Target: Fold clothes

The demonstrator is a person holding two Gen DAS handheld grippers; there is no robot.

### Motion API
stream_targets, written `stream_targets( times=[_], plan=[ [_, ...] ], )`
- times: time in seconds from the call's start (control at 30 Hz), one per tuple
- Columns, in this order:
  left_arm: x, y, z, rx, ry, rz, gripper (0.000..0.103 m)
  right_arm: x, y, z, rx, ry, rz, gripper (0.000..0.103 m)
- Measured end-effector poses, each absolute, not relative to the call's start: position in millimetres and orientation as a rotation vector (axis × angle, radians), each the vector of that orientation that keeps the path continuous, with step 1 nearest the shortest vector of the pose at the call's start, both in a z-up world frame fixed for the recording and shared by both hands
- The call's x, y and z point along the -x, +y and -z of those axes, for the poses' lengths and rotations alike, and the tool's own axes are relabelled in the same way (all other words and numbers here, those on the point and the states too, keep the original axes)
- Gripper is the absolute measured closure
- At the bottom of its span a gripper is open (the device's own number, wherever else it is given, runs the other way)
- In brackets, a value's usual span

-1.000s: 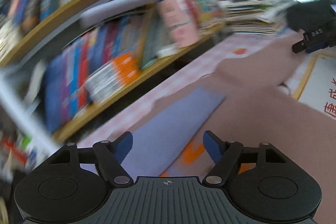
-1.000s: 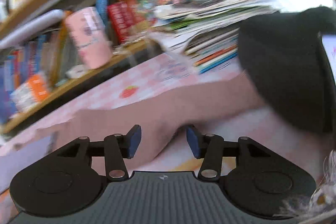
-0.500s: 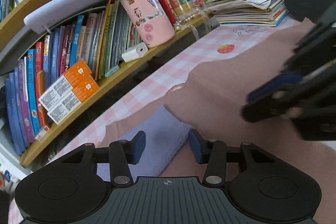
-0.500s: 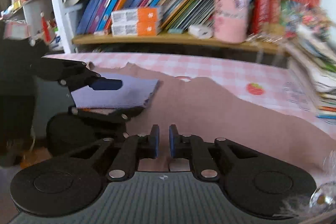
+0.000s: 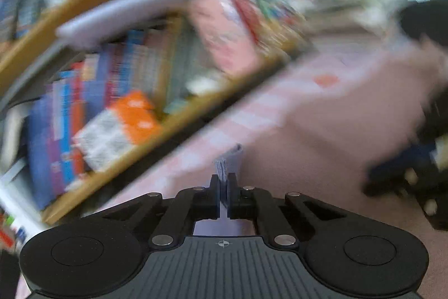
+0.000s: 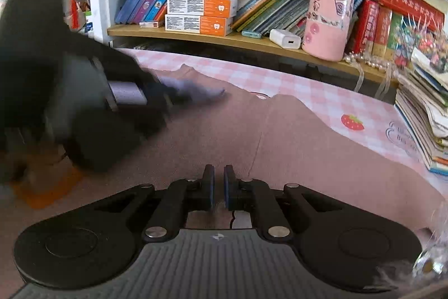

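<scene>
Pink checked tablecloth [image 6: 316,91]; bookshelf [image 6: 252,41] behind, possibly full.

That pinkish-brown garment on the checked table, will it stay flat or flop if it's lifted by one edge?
Probably floppy: the pinkish-brown garment lies limp on the table, with a soft crease and wavy edge. It likely drapes from the pinch points. The left gripper is shut on its purple cuff, which bunches thinly, suggesting light fabric.
</scene>
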State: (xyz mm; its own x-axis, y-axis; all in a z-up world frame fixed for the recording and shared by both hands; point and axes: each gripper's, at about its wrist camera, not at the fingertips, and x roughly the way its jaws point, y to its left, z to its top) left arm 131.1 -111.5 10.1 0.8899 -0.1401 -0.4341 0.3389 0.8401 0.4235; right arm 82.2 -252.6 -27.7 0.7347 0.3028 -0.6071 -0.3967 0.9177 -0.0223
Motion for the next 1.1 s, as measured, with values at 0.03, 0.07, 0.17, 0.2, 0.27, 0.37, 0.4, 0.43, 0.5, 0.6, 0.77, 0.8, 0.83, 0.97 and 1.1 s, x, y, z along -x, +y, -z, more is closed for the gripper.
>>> stream_targets(
  times=[0.03,0.07,0.17,0.2,0.27,0.37,0.4,0.43,0.5,0.6,0.77,0.8,0.83,0.97,1.1],
  plan=[
    [-129,-94,-24,-0.462,0.387,0.236,0.099,-83,-253,28,0.156,0.637,-0.387,0.096],
    [-124,-73,-37,-0.428,0.371,0.199,0.099,-83,-253,29,0.158,0.635,-0.388,0.096],
    [-109,-6,-74,-0.333,0.334,0.076,0.099,-84,-254,29,0.155,0.632,-0.392,0.096],
    [-103,18,-82,-0.31,0.328,0.028,0.099,-84,-254,28,0.155,0.631,-0.393,0.096],
    [-92,56,-84,-0.298,0.335,-0.07,0.099,-84,-254,28,0.154,0.627,-0.394,0.096],
    [-75,112,-86,-0.279,0.345,-0.217,0.099,-84,-254,27,0.151,0.626,-0.396,0.096],
    [-69,131,-87,-0.272,0.348,-0.266,0.099,-84,-255,27,0.148,0.626,-0.397,0.096],
    [-64,150,-88,-0.266,0.351,-0.315,0.099,-84,-255,27,0.144,0.625,-0.396,0.096],
    [-52,188,-89,-0.252,0.356,-0.413,0.099,-84,-254,28,0.14,0.62,-0.392,0.096],
    [-36,243,-91,-0.229,0.364,-0.557,0.099,-83,-250,29,0.154,0.609,-0.379,0.095],
    [-36,271,-72,-0.167,0.405,-0.617,0.096,-84,-249,30,0.157,0.6,-0.373,0.095],
    [-33,274,-69,-0.157,0.416,-0.628,0.092,-84,-250,30,0.151,0.601,-0.375,0.095],
    [-29,278,-66,-0.146,0.427,-0.639,0.092,-85,-251,30,0.145,0.602,-0.377,0.095],
    [-5,275,-63,-0.121,0.419,-0.629,0.091,-85,-252,30,0.137,0.602,-0.378,0.095],
    [22,242,-57,-0.014,0.46,-0.435,0.086,-85,-252,30,0.137,0.6,-0.378,0.095]
  ],
)
